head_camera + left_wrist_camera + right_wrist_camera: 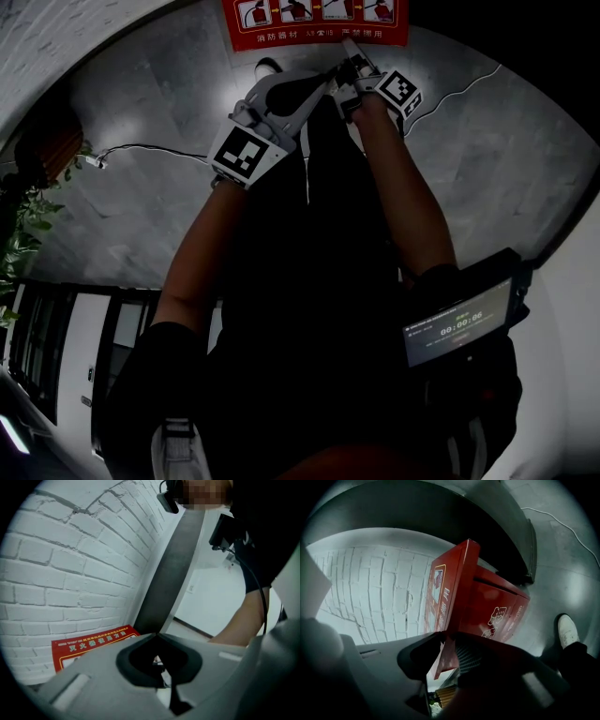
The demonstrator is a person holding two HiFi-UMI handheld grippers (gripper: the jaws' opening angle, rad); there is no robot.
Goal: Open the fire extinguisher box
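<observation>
Two grippers — the right gripper [447,654] pinches the red lid [457,583] of the fire extinguisher box [501,606] to swing it open — the left gripper [159,635] hovers shut, empty.

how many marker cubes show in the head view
2 cubes: one left of centre, the other higher and to its right, near the top edge. None seems hidden.

Grey marbled stone floor [141,216]. Resting on it, against a white brick wall [370,588], red fire extinguisher box [492,604]; thin white cable [150,146] trailing across; white shoe [567,630] nearby.
</observation>
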